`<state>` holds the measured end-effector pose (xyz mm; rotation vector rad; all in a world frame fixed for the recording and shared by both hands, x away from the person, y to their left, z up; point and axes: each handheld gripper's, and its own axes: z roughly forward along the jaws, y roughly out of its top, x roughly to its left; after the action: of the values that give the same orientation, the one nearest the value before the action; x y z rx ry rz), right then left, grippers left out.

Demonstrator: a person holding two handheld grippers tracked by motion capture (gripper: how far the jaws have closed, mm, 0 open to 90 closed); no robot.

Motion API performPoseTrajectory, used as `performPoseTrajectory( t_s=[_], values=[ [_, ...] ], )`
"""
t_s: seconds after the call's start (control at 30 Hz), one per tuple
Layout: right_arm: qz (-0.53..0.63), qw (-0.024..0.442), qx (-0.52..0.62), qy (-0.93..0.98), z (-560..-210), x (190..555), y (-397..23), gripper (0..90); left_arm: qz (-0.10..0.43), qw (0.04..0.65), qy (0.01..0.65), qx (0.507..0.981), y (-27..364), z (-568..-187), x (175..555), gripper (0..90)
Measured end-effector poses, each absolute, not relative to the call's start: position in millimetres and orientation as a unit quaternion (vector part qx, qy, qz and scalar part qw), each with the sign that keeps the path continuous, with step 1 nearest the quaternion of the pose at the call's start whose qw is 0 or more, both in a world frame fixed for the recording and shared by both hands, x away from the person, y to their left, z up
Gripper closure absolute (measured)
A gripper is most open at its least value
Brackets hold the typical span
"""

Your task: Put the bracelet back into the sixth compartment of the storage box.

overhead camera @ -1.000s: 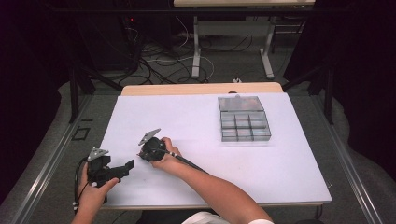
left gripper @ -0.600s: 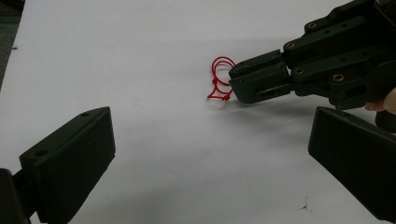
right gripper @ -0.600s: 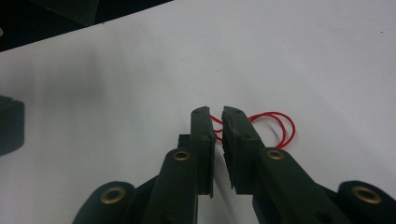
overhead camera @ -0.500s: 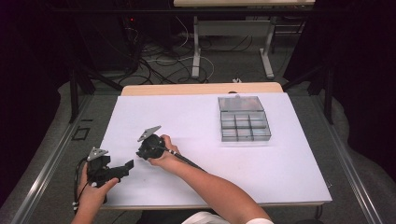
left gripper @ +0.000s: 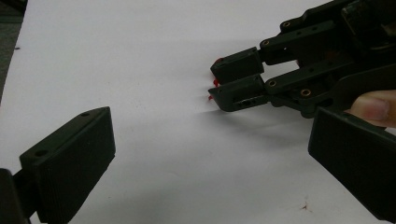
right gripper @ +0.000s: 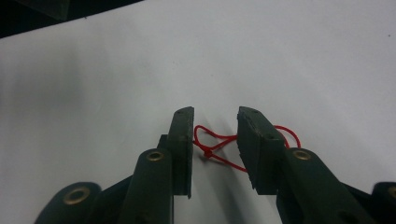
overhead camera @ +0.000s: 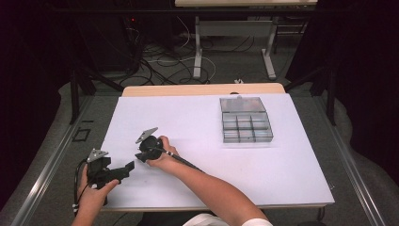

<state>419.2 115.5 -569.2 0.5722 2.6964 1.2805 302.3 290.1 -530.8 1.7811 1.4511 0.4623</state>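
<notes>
A thin red thread (right gripper: 217, 142) with a knot lies on the white table top (overhead camera: 202, 122), between the jaws of my right gripper (right gripper: 215, 114). Those jaws have just been opening and stand a little apart, with neither pad pressing on the thread. In the high view my right gripper (overhead camera: 141, 157) points down and left at the table's near left. My left gripper (overhead camera: 126, 168) is just left of it, aimed at it. In the left gripper view my left gripper (left gripper: 210, 135) is wide open with nothing in it. The right gripper (left gripper: 214, 79) shows ahead, with red thread (left gripper: 215, 82) at its tips.
A clear compartment box (overhead camera: 245, 126) with a hinged lid stands at the back right of the table. Beyond the far edge are table legs and cables on the floor. A metal rail runs along each side of the table.
</notes>
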Motion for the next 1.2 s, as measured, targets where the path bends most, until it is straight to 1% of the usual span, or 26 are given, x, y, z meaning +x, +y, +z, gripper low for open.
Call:
performPoseTrajectory(
  t_s=[0.17, 0.4, 0.53, 0.87, 0.97, 1.03, 1.13, 1.2],
  values=[
    [0.422, 0.053, 0.192, 0.885, -570, 419, 117, 72.5, 0.182, 0.39, 0.569, 0.701, 289, -531, 303, 0.6],
    [0.42, 0.052, 0.199, 0.884, -570, 421, 114, 83.4, 0.181, 0.389, 0.57, 0.701, 289, -532, 303, 0.6],
    [0.419, 0.048, 0.2, 0.885, -569, 422, 114, 88.1, 0.183, 0.388, 0.569, 0.702, 289, -532, 303, 0.7],
    [0.421, 0.05, 0.201, 0.883, -567, 423, 112, 89.2, 0.181, 0.388, 0.57, 0.702, 288, -532, 303, 0.8],
    [0.419, 0.042, 0.22, 0.88, -563, 422, 110, 89.3, 0.182, 0.387, 0.569, 0.702, 288, -532, 303, 0.8],
    [0.427, 0.054, 0.208, 0.879, -563, 424, 108, 89.3, 0.183, 0.389, 0.57, 0.701, 288, -532, 303, 0.8],
    [0.425, 0.046, 0.216, 0.878, -559, 425, 106, 89.2, 0.182, 0.389, 0.569, 0.701, 288, -532, 303, 0.8],
    [0.425, 0.05, 0.213, 0.878, -558, 426, 104, 89.2, 0.181, 0.387, 0.569, 0.702, 288, -532, 303, 0.8]
  ],
)
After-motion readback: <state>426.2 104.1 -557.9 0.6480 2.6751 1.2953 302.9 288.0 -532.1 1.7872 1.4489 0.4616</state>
